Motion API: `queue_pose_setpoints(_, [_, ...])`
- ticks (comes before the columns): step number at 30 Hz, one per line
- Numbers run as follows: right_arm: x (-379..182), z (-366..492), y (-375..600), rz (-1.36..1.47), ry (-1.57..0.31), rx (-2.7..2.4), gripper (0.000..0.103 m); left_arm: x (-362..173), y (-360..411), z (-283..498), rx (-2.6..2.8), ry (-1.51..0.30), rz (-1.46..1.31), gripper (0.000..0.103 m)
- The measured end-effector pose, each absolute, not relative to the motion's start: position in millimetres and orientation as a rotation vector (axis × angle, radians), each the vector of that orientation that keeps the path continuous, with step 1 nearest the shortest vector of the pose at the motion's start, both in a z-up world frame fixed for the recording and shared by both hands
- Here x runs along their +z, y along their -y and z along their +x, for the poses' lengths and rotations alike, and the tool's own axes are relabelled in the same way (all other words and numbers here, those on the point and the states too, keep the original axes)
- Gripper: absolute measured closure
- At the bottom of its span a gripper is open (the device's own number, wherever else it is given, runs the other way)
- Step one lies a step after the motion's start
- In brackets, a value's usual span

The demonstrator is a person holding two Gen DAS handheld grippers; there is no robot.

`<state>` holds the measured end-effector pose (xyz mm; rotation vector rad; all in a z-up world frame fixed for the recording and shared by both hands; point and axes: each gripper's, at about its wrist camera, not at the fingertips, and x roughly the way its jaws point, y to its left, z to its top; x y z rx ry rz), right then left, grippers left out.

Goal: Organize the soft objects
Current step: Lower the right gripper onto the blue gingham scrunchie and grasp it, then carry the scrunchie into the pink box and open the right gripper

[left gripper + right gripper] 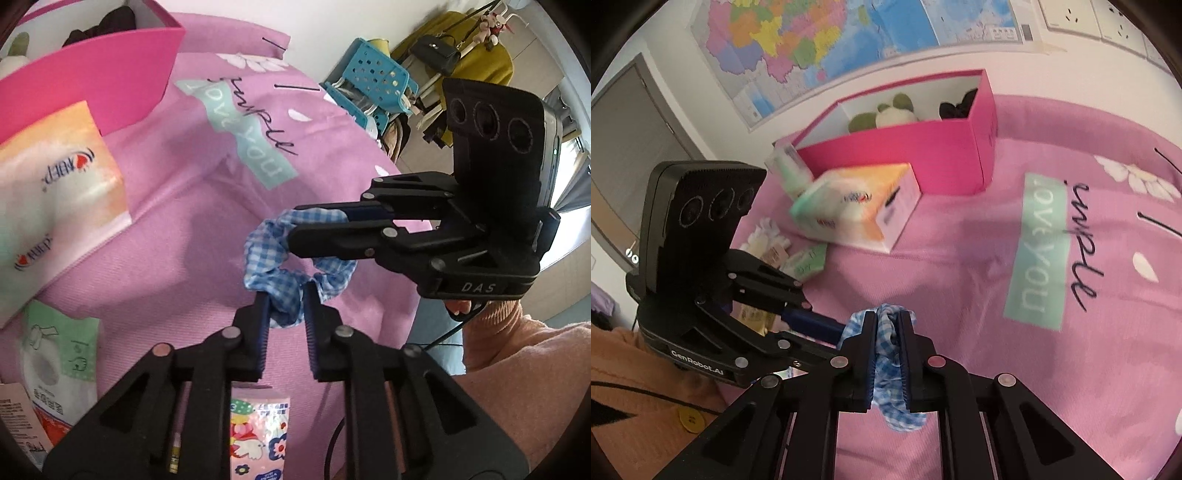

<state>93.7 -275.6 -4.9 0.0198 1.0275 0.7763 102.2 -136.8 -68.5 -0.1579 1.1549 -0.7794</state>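
Midway, both hand-held grippers pinch a checked scrunchie, the half-filled pink box waiting at twelve o'clock.

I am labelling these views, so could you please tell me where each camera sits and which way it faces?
Left wrist: on the left tool, looking down at the pink bedsheet; the right tool and a peach sleeve show.
Right wrist: on the right tool, facing the pink box and wall map; the left tool shows.
Shared: the blue gingham scrunchie, gripped by both.
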Motion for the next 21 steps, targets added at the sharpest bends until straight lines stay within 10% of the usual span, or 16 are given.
queue_pose_setpoints(21, [96,150,227,-0.058,-0.7,0.879,0.094,30,80,156,-0.57,-0.883,-0.136,0.084])
